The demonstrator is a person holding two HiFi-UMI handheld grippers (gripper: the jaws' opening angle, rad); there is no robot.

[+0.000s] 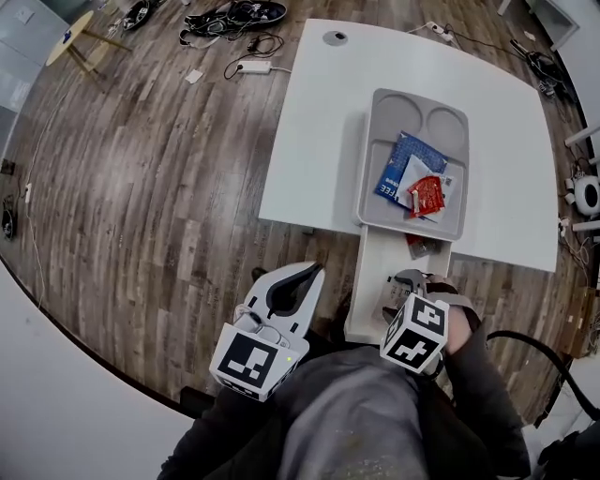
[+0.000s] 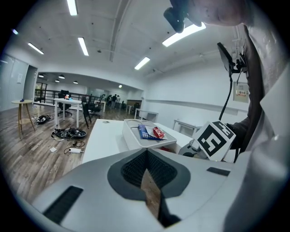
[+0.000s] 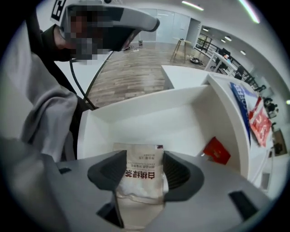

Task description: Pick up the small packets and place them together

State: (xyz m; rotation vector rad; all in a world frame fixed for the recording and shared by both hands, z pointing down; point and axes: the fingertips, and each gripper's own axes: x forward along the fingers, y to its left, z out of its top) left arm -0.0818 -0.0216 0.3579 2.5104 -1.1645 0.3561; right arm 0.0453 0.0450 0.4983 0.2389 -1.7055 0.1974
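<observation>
lying in box (image 3: 149, 113): white packet (image 3: 144, 156), flat
right gripper (image 3: 140, 177): jaws wide apart, astride white packet, not pinching
left gripper (image 2: 146, 156): jaws together, empty
red packet (image 3: 216, 151): 2 o'clock of white packet
tray (image 1: 373, 141): 12 o'clock of box, other packets (image 1: 412, 178) inside

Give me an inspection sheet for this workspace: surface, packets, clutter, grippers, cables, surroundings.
Surface: white table carrying a grey tray; a white bin sits at its near edge.
Job's things: blue packet, white packet and red packet piled in the tray; second red packet and printed packet in the bin.
Clutter: nothing seen.
Grippers: left gripper shut, empty; right gripper open, pointing down, the printed packet between its jaws, not pinched.
Cables: cable tangle and power strip on the floor.
Surroundings: wood floor, round side table.
</observation>
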